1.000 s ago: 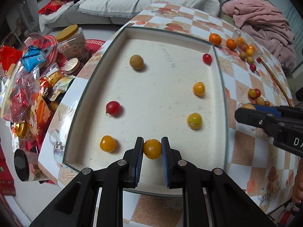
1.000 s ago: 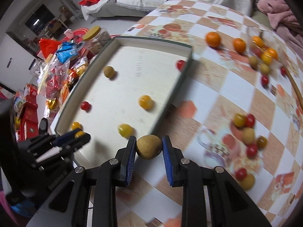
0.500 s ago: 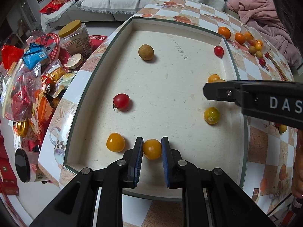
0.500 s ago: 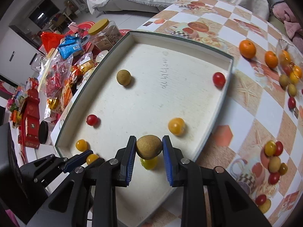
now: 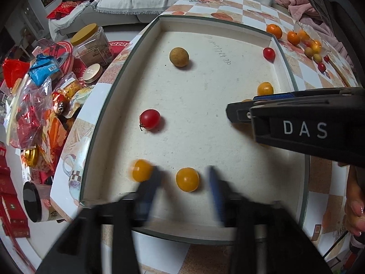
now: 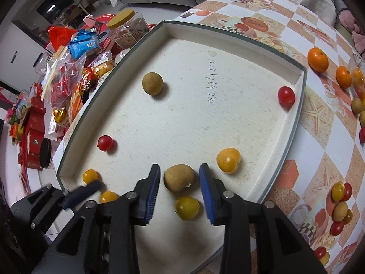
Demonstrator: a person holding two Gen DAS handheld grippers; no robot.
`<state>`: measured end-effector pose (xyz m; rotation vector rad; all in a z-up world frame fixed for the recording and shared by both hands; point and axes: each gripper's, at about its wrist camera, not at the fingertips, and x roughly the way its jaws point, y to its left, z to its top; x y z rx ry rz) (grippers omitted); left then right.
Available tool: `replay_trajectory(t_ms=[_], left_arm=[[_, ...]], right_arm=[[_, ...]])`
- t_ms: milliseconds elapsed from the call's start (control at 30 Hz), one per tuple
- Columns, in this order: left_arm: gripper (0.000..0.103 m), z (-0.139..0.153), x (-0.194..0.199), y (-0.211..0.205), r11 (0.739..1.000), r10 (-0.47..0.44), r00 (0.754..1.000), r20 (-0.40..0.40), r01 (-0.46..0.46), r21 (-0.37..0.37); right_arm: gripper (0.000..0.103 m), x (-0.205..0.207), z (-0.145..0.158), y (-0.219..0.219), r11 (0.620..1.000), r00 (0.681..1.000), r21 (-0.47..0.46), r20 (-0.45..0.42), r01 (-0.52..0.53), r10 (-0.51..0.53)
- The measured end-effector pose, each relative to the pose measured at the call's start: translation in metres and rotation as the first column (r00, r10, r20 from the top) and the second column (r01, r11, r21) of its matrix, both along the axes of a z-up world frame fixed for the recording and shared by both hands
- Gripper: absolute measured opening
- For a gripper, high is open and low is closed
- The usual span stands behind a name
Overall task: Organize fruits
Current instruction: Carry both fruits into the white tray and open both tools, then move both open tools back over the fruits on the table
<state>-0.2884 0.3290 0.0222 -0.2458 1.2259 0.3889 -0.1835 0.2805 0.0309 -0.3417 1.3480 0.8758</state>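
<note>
**Both grippers wide over the tray, fruit loose between the fingers**

Left gripper (image 5: pixel 184 185): spread wide, fingers motion-blurred. Orange-yellow tomato (image 5: pixel 187 179) sits on the tray floor between them, gaps on both sides, nothing gripped. Second orange tomato (image 5: pixel 141 170), also blurred, is just outside the left finger, near the tray's near-left corner.

Right gripper (image 6: pixel 179 188): also wide. Brown longan (image 6: pixel 179 178) lies between the blue pads (image 6: pixel 152 188) with visible gaps each side; can't tell if it rests on the tray floor. Yellow tomato (image 6: pixel 187 207) is just nearer the camera than the longan, low between the fingers.

Tray (image 6: pixel 230 33), white floor with dark green rim, is the landmark:
- another longan (image 6: pixel 152 83) toward the far-left part
- red tomato (image 6: pixel 105 143) near the left wall
- red tomato (image 6: pixel 286 96) against the right wall, toward the far corner
- larger orange tomato (image 6: pixel 228 160) just right of the right gripper, inside the tray

Outside the tray, on the checkered surface (image 6: pixel 319 137) to its right: two mandarins (image 6: pixel 317 59) beyond the far-right corner, and a small fruit cluster (image 6: pixel 340 203) near the near-right side. Snack bags and a yellow-lid jar (image 6: pixel 127 29) are left of the tray.
</note>
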Motion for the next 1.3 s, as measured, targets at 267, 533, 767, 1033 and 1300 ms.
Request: replay_trajectory(t_ms=[267, 533, 767, 1033, 1300], left_arm=[[0.072, 0.003, -0.003, 0.002, 1.0, -0.001, 1.0, 0.0, 0.001, 0.03], [0.072, 0.008, 0.004, -0.006, 0.999, -0.019, 1.0, -0.007, 0.019, 0.046], [0.072, 0.015, 0.012, -0.018, 0.998, -0.033, 0.999, -0.004, 0.033, 0.057], [0.072, 0.033, 0.032, -0.047, 0.993, -0.1, 0.994, 0.031, 0.098, 0.069], [0.072, 0.049, 0.06, -0.086, 0.981, -0.189, 0.978, 0.083, 0.186, 0.051]], right_arm=[[0.07, 0.008, 0.016, -0.006, 0.998, 0.999, 0.056, 0.002, 0.034, -0.034], [0.082, 0.018, 0.04, -0.029, 0.988, 0.995, 0.12, -0.002, 0.1, -0.1], [0.083, 0.025, 0.045, -0.07, 0.977, 0.984, 0.123, 0.01, 0.175, -0.178], [0.083, 0.031, 0.041, -0.148, 0.953, 0.953, 0.053, 0.042, 0.299, -0.301], [0.083, 0.02, 0.02, -0.218, 0.927, 0.929, -0.066, 0.076, 0.368, -0.363]])
